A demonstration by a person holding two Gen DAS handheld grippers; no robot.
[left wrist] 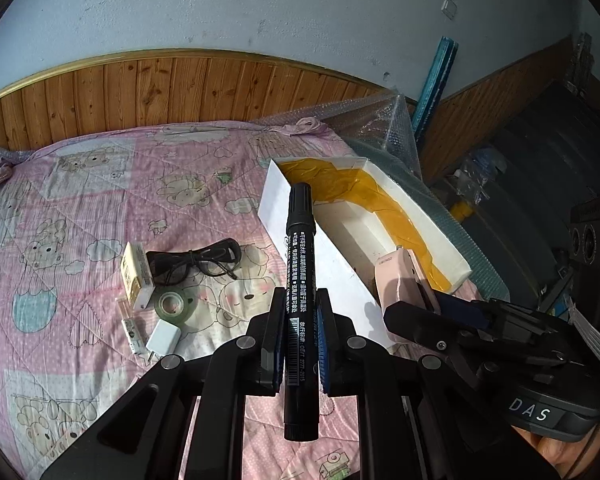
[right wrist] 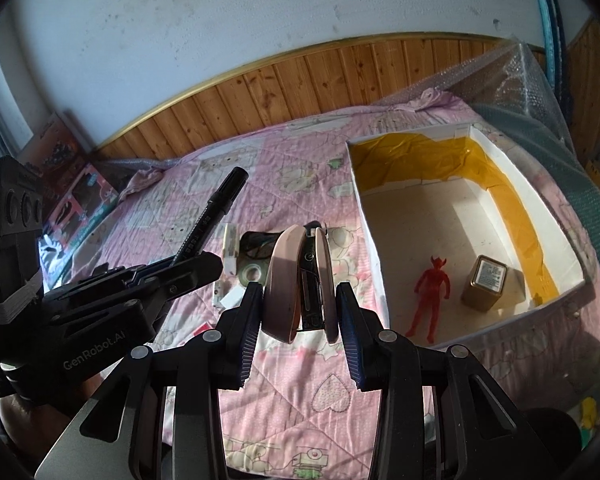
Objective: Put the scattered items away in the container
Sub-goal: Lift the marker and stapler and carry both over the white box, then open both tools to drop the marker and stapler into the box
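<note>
While we are holding one item in each gripper above the pink quilt [left wrist: 80, 208], the white box [right wrist: 380, 280] with its yellow lining is lying ahead and to the right of both tools. Our left gripper [left wrist: 298, 300] is clamping a black marker [left wrist: 300, 248] between its fingers; the marker's long axis is running straight forward along the fingers, its cap pointing toward the near-left corner of the box. Our right gripper [right wrist: 300, 300] is pinching a pink stapler [right wrist: 296, 280] on its two flat sides, the stapler standing on edge and pointing forward. In our judgement the right hand is the nearer one to the box: its open top is sitting just to the right of the stapler, so a short move right and forward would bring it over the rim, while the marker has farther to travel.

Inside the box we are seeing a red figurine [right wrist: 430, 296] lying flat and a small gold tin [right wrist: 484, 282] beside it.

Still waiting on the quilt, left of the box, are black glasses [left wrist: 204, 260], a yellow-white carton [left wrist: 136, 276], a tape roll [left wrist: 174, 306], a white charger [left wrist: 163, 338] and a thin white object we cannot identify. In the right wrist view, the stapler is hiding most of these. The marker's lower end is covering part of the quilt, and the box floor is largely blocked in the left wrist view.
</note>
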